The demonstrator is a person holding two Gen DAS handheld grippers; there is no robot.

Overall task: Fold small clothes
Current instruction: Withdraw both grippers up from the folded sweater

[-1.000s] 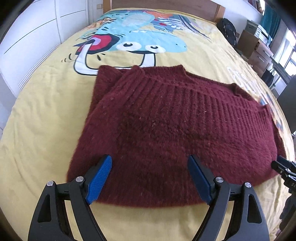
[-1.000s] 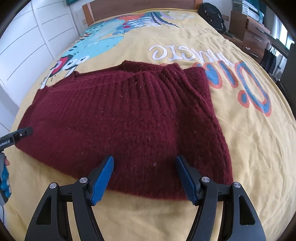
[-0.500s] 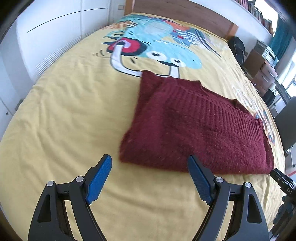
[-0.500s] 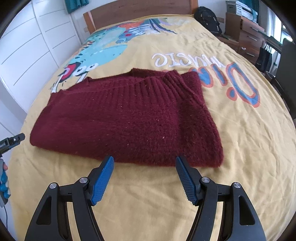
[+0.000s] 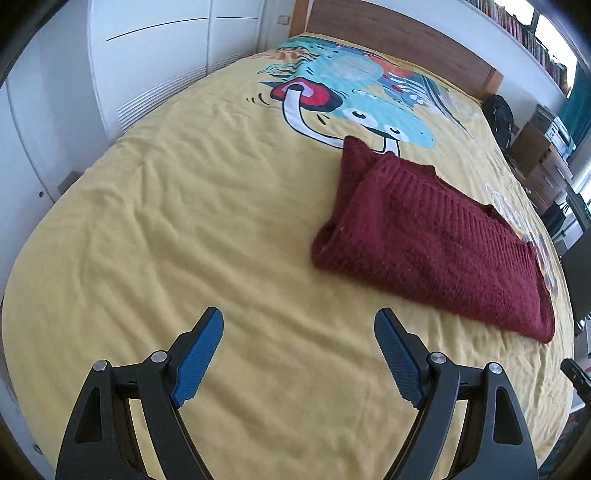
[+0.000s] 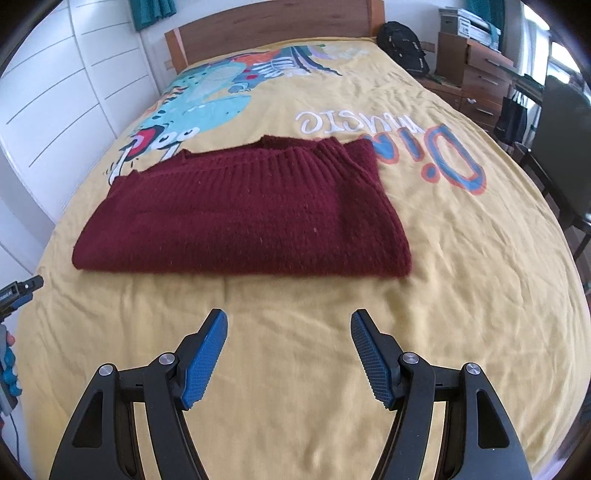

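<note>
Folded dark red ribbed knit sweater lies mid-frame on yellow cartoon-print bedspread, wrinkled cotton. Wooden headboard at top, white panelled wardrobe left. Left gripper and right gripper both released, empty, apart from sweater.

Your sweater: maroon knit, fuzzy and matt, ribbed along the far edge. Bedcover: yellow woven cloth, matt, finely wrinkled, printed with cartoon art. Your right gripper and left gripper: matt black plastic arms, shiny metal pivot pins, blue textured pads. Headboard: smooth wood.
</note>
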